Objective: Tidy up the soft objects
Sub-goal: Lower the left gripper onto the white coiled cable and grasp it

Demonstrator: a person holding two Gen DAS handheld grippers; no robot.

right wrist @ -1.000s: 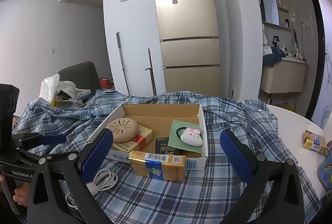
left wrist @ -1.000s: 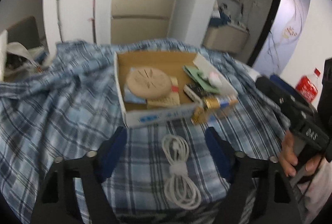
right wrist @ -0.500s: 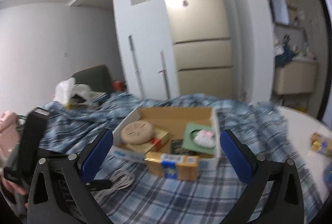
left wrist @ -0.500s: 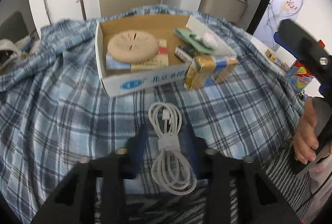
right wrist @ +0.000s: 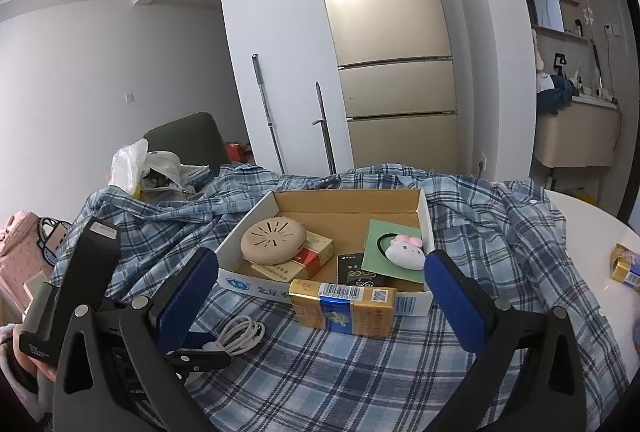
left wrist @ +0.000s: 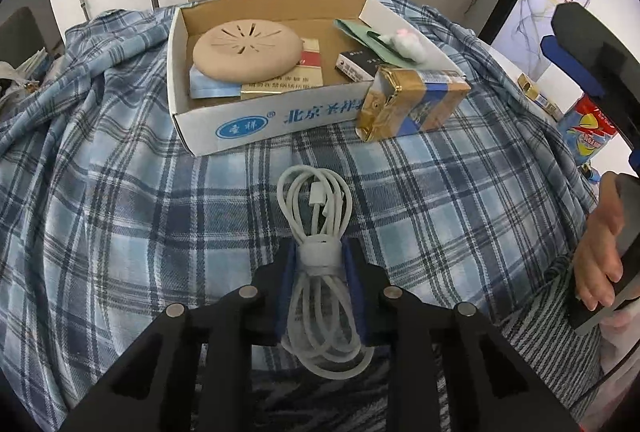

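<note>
Near the front edge of the plaid-covered desk, the left tool has its pads pressed against the strapped middle of the coiled white cable, which lies on the cloth just short of the cardboard box. Inside that box sit a tan round pad, cartons and a small plush, so some sorting looks done; the cable and gold carton outside remain. The right tool hovers, jaws spread, gripping nothing.
</note>
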